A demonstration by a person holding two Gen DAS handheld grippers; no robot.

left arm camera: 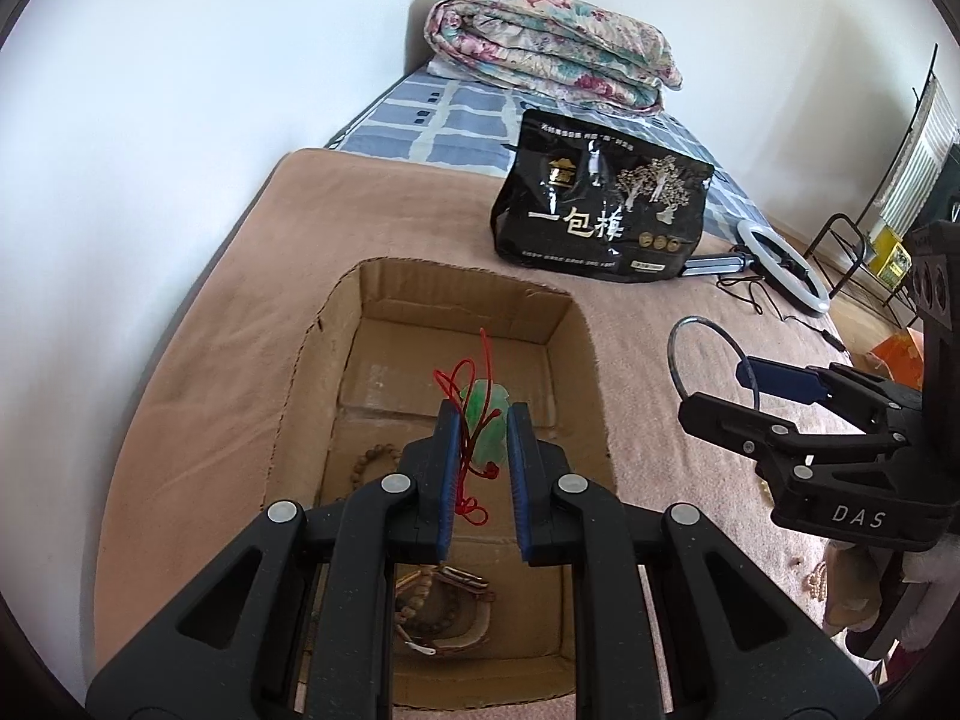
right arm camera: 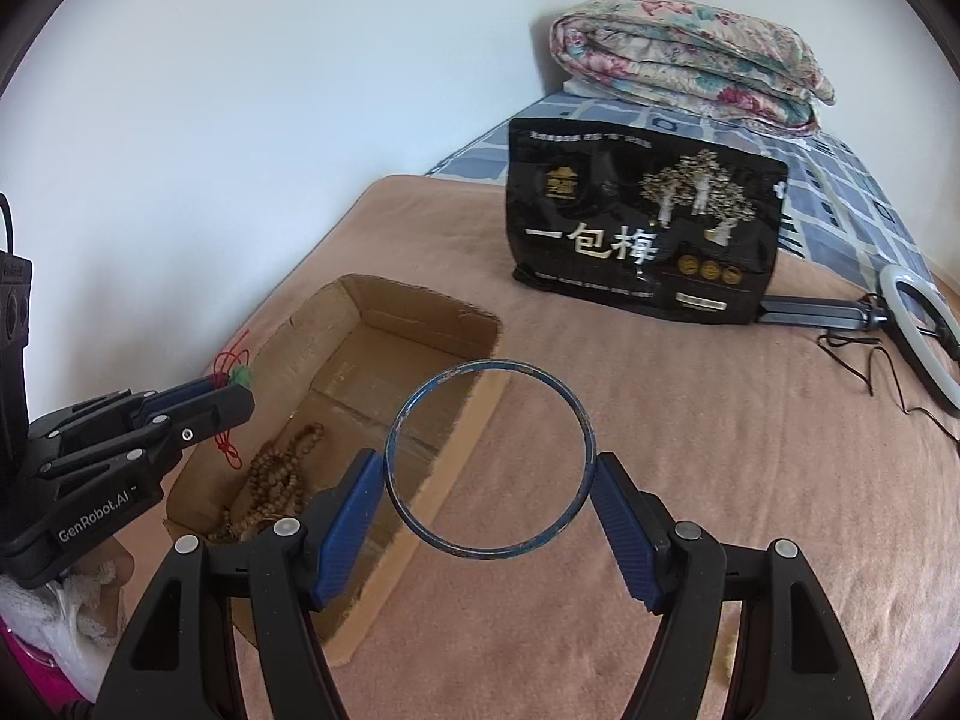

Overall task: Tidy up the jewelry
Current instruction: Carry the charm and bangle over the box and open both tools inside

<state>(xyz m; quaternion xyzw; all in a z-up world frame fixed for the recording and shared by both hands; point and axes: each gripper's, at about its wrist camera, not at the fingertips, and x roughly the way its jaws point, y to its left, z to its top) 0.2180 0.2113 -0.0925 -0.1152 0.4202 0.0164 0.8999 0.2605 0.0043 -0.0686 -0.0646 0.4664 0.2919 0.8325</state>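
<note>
My left gripper is shut on a green jade pendant with a red cord that loops above it and dangles below. It hangs over an open cardboard box on the bed. Inside the box lie a string of wooden beads and a watch with more beads. My right gripper is shut on a thin blue bangle, pads pressing its two sides, above the box's right rim. The right wrist view shows the left gripper at the left, pendant in its tips.
A black printed bag stands on the brown blanket behind the box. A folded floral quilt lies at the far end. A ring light with a cable lies at the right. The white wall runs along the left.
</note>
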